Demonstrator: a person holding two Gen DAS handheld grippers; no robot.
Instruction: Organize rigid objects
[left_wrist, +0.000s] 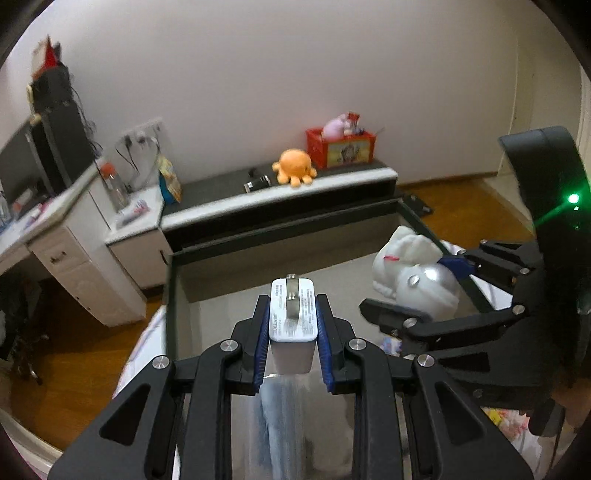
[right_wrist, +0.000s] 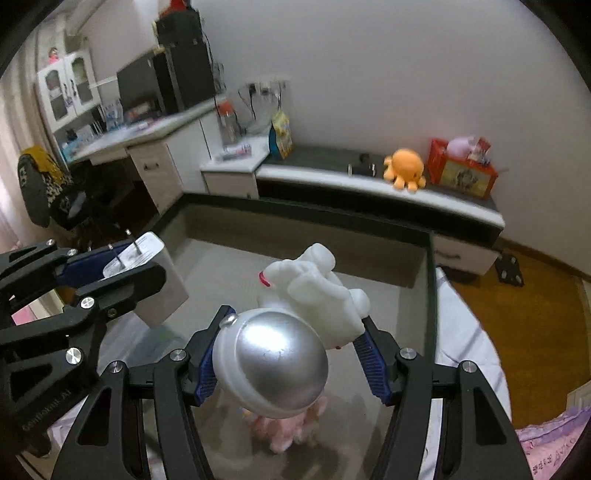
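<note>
The left claw (left_wrist: 291, 332) is clamped on a white rectangular plug-in charger block (left_wrist: 293, 314), its blue ribbed pads pressing the two narrow sides. The block's long axis runs forward along the fingers, with the metal prongs on the face turned up toward the camera. Just to its right, the right claw (right_wrist: 291, 354) grips a white plastic astronaut figure with a silver dome helmet (right_wrist: 273, 354), helmet nearest the camera and the white body pointing away; the jaws stand fairly wide because the figure is bulky.

Both things hang over the dark-rimmed, grey-lined open bin (right_wrist: 430, 280), which lies directly ahead of and below both claws. The charger sits toward the bin's left rim, the astronaut toward its right rim and far right corner. Each claw seems equally near its own side, so the likely release needs only a downward move, with the two claws kept apart.
</note>
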